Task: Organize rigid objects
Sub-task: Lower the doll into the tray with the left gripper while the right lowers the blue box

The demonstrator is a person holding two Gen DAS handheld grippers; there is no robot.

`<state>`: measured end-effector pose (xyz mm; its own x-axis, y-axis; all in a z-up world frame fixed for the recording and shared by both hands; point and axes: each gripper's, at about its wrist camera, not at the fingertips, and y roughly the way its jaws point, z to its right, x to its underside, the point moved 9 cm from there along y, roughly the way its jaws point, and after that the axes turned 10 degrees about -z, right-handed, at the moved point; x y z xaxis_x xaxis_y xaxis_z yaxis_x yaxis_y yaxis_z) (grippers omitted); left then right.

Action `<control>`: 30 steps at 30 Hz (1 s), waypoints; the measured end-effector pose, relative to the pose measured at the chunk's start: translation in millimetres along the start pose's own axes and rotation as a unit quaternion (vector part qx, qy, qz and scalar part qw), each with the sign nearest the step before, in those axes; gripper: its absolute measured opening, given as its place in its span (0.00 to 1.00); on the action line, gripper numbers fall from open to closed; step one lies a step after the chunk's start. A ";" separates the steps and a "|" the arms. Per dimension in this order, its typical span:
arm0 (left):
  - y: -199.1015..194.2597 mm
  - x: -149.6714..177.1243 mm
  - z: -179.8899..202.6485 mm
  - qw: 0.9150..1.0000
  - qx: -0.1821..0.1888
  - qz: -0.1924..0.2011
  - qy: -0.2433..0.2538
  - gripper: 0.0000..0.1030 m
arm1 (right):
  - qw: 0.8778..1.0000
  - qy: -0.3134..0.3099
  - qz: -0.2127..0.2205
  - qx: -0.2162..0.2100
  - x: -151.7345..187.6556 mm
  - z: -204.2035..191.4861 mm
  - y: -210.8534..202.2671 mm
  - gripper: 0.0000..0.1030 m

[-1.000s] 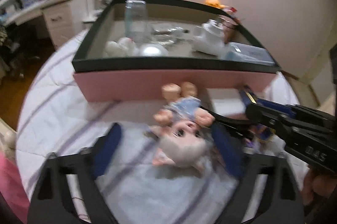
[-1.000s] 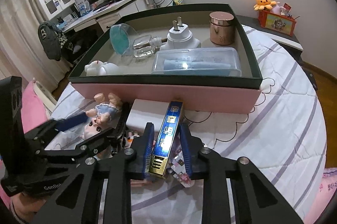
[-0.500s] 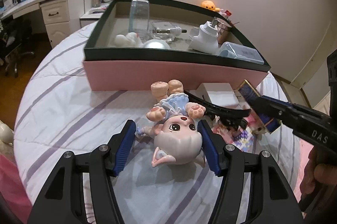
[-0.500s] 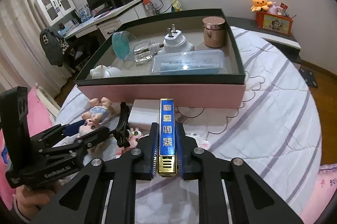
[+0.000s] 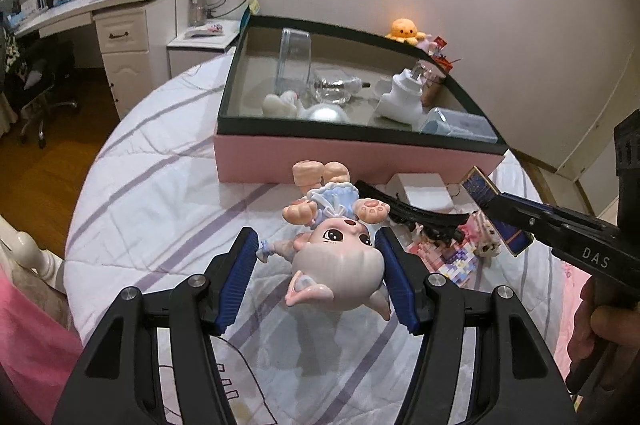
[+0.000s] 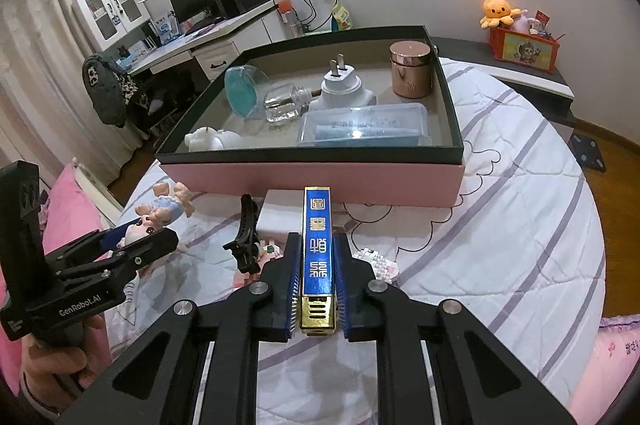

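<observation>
Left wrist view, from left to right: the left hand-held gripper (image 5: 318, 267) has its blue pads spread apart on either side of the doll (image 5: 335, 249), which lies on its back on the striped quilt (image 5: 160, 193) with its head toward the camera; the right pad sits just beside the head, the left pad stands clear of it, so nothing is clamped. Behind the doll stands the pink box (image 5: 352, 155) with a dark rim, holding a clear cup, a glass bottle, a white plug adapter (image 5: 402, 97) and a clear plastic case. Right of the doll lie a black hair clip (image 5: 416, 213) and a white box (image 5: 424, 190). Farther right, the right hand-held gripper (image 5: 500, 205) comes in from the edge, carrying the blue harmonica box (image 5: 480, 189) in the air above the quilt. Right wrist view shows that gripper (image 6: 316, 285) closed tight on the blue harmonica box (image 6: 317, 241), both pads pressed to its long sides, its far end pointing at the pink box's front wall (image 6: 320, 175). A copper jar (image 6: 411, 69) stands in the far right corner inside.
</observation>
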<state>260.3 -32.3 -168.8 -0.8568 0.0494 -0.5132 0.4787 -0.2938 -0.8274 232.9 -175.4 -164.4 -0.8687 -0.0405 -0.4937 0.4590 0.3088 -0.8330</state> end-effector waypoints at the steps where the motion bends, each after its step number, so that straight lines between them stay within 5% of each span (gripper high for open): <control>1: -2.3 -0.1 0.7 1.000 0.001 0.002 0.001 0.60 | 1.000 0.000 0.002 -0.002 -0.6 -0.5 -1.9 0.15; 10: -29.1 -24.3 10.6 0.999 0.001 0.038 0.020 0.60 | 0.999 -0.023 0.031 -0.007 -21.0 -13.5 -27.0 0.15; 20: -51.5 -96.6 16.5 0.994 0.001 0.100 0.035 0.60 | 0.995 -0.049 0.090 0.011 -98.1 -12.5 -57.4 0.15; 30: -29.8 -164.7 14.1 0.993 0.003 0.112 0.032 0.60 | 0.995 -0.049 0.091 0.007 -155.2 -6.8 -31.9 0.15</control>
<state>384.4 -45.1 -56.4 -0.7144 0.0422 -0.6984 0.6554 -0.3094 -0.6890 351.8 -172.5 -59.5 -0.7489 -0.0772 -0.6582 0.6106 0.3058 -0.7305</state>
